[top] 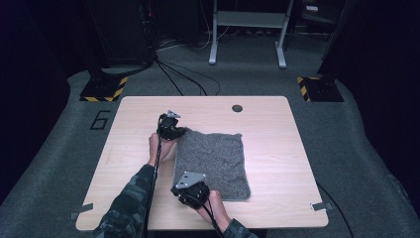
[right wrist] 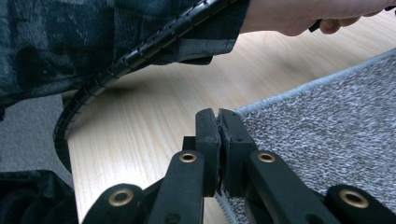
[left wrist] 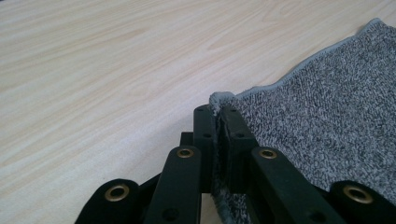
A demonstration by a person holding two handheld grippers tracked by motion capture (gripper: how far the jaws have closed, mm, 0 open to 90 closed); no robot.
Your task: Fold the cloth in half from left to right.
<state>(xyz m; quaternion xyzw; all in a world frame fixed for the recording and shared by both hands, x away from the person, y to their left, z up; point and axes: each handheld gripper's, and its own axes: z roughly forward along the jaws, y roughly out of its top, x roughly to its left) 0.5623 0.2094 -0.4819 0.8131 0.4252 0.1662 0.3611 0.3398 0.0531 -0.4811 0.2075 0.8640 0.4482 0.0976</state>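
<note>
Grey towel point(top: 213, 161), a speckled cloth with a stitched hem, lies flat on the middle of a pale wooden table point(top: 133, 148), seen from above. It forms a rough rectangle, with its long sides running away from the person.

A person's forearms in dark patterned sleeves point(top: 126, 208) come in from the near edge of the table. Each hand carries a black two-jaw tool.

The left tongs point(top: 173, 132) sit at the far left corner of the towel. In the left gripper view the left tongs point(left wrist: 218, 112) are closed tight on that corner, and a small tuft of cloth and hem pokes up between the jaws. Bare wood stretches away to the left of the jaws there, and the towel point(left wrist: 327, 116) spreads out to their right.

The right tongs point(top: 190, 191) sit at the near left corner of the towel, close to the table's near edge. In the right gripper view the right tongs point(right wrist: 217, 116) are also clamped shut on the towel's edge, with the hem pinched between the jaws and the cloth point(right wrist: 327, 135) running off to the right. The same view shows the person's other sleeve, a ribbed black cable point(right wrist: 140, 51) trailing across it, and part of a hand point(right wrist: 299, 16) at the top.

A small dark round hole point(top: 237, 108) sits in the table near its far edge, well apart from the towel. Grey carpet point(top: 356, 148) surrounds the table.
</note>
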